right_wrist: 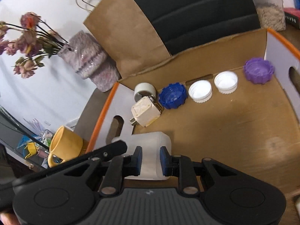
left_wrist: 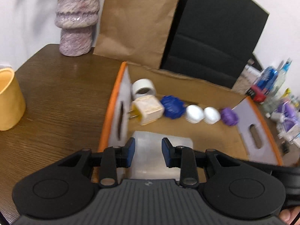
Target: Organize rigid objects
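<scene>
Cardboard tray [right_wrist: 234, 131] holds caps in a sorted row; both tongs, left [left_wrist: 148, 152] and right [right_wrist: 151, 160], straddle the plastic box [right_wrist: 150, 146], whether pinching it I cannot tell.

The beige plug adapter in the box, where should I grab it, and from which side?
Grip the plug adapter across the flat sides of its blocky body, coming down from above. Its prongs point toward the box's orange-edged left wall, so avoid that end. The tape roll and blue cap crowd its far side, so I'd close the fingers across the freer faces.
</scene>
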{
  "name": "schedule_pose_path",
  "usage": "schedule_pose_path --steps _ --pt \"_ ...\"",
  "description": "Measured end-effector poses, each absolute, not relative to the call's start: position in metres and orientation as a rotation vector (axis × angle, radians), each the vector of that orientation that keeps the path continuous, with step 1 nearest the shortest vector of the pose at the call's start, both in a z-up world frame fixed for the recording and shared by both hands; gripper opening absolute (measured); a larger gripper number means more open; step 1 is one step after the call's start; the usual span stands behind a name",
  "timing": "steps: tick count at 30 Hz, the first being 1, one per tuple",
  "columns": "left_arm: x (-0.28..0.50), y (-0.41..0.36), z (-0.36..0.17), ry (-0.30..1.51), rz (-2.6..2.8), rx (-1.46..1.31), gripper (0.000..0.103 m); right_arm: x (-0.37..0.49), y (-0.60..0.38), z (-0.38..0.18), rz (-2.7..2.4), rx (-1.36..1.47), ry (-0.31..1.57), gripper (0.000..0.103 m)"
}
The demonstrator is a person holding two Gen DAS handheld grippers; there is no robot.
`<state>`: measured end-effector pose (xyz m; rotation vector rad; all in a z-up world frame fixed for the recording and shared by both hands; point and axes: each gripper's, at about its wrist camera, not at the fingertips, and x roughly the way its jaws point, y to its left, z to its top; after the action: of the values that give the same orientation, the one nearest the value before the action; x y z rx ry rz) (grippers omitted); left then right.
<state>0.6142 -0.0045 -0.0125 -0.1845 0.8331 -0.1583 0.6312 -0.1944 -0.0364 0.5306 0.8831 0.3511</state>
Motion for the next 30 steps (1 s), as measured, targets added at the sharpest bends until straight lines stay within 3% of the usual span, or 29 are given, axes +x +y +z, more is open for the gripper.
schedule_pose_path --steps 3,6,12,16,18,20,21,25,30 --pt "0.612 -0.004 -0.015 0.795 -0.163 -0.123 0.030 0.634 -0.194 -0.042 0.338 0.560 0.887 0.029" --pt "0.608 -0.006 -0.011 0.796 -0.165 -0.116 0.040 0.626 -0.203 -0.033 0.311 0.537 0.865 0.030" --pt "0.581 -0.003 0.025 0.742 -0.133 -0.111 0.044 0.590 -0.231 0.017 0.273 0.428 0.760 0.036" --pt "0.542 -0.008 0.062 0.650 -0.142 -0.082 0.051 0.550 -0.254 0.061 0.242 0.326 0.646 0.050" --pt "0.515 -0.013 0.080 0.569 -0.151 -0.065 0.060 0.528 -0.265 0.078 0.225 0.290 0.590 0.054" --pt "0.486 -0.022 0.093 0.475 -0.166 -0.027 0.076 0.504 -0.274 0.092 0.202 0.246 0.535 0.058" --pt "0.472 -0.026 0.098 0.425 -0.170 -0.011 0.077 0.493 -0.276 0.097 0.193 0.216 0.506 0.060" --pt "0.418 -0.038 0.106 0.256 -0.153 0.018 0.079 0.444 -0.278 0.104 0.132 0.049 0.357 0.089" --pt "0.367 -0.047 0.102 0.092 -0.153 0.027 0.088 0.387 -0.278 0.092 0.114 -0.085 0.176 0.095"
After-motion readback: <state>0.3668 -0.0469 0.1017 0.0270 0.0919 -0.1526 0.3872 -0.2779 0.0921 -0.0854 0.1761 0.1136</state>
